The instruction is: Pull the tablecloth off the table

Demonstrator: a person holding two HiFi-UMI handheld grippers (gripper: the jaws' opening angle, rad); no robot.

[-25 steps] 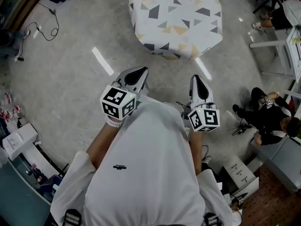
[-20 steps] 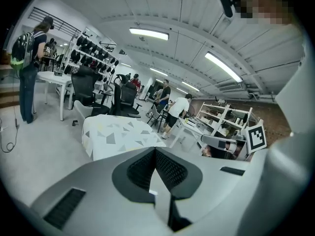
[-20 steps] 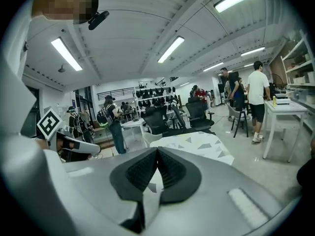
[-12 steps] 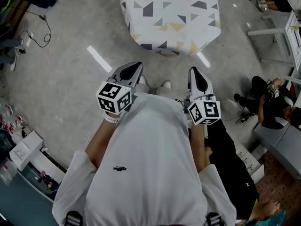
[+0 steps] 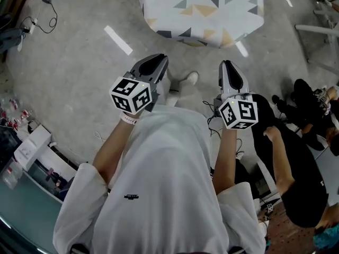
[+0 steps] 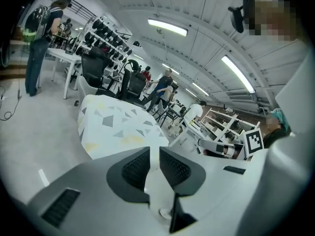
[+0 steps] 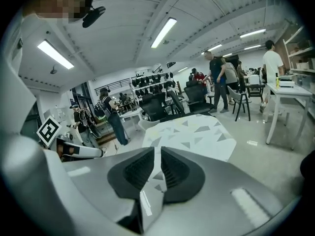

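White tablecloth w/ grey & yellow triangles (image 5: 204, 9) lies draped over its hidden worktop on the grey floor (image 5: 79, 78), ahead of & well apart from the left gripper (image 5: 153, 62) & right gripper (image 5: 230, 70), each w/ jaws just opening to a narrow gap, nothing btwn them.

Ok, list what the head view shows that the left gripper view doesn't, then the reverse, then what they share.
Head view only: the person's white shirt, a white box on the floor, a seated person in black. Left gripper view only: ceiling lights, a standing person by a far table, and the left gripper with its jaws a narrow gap apart, just opening, nothing between them. Both: the patterned tablecloth ahead, draped over its table.
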